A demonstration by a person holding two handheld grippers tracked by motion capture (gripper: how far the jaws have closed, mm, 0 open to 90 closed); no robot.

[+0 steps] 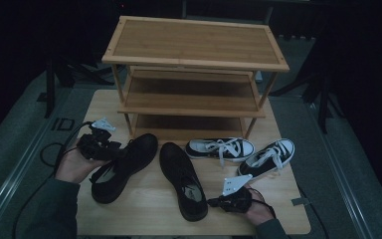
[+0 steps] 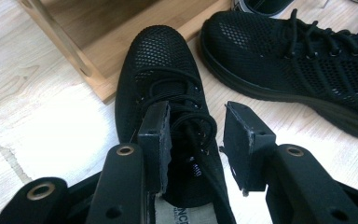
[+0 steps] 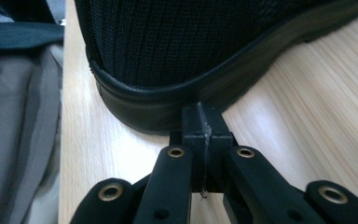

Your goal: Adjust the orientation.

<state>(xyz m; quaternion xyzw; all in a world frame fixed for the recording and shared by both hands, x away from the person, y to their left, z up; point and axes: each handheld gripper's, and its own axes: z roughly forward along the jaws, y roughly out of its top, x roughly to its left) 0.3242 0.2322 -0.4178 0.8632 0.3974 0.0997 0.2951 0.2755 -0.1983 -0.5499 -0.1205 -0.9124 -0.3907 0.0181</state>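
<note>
my left tongs [image 2: 193, 140] stand half-spread over the collar of the left black shoe [image 1: 122, 167]: one pad sits inside the opening by the laces, the other outside the wall, and i can't see them pinching yet. my right tongs [image 3: 203, 122] are clenched on nothing, their tips just at the heel of the right black shoe [image 1: 183, 179]. i judge this is the pick-up step for the pair, bound for the bamboo shoe rack [image 1: 194, 74] at the back of the counter [image 1: 144, 209]. next i need to close the left tongs on the collar wall and lift; the right ones must first spread to take the heel rim. the left shoe lies slanted, toe toward the rack and to the right; the right shoe's long axis runs nearly front to back, toe toward the rack, heel toward me
</note>
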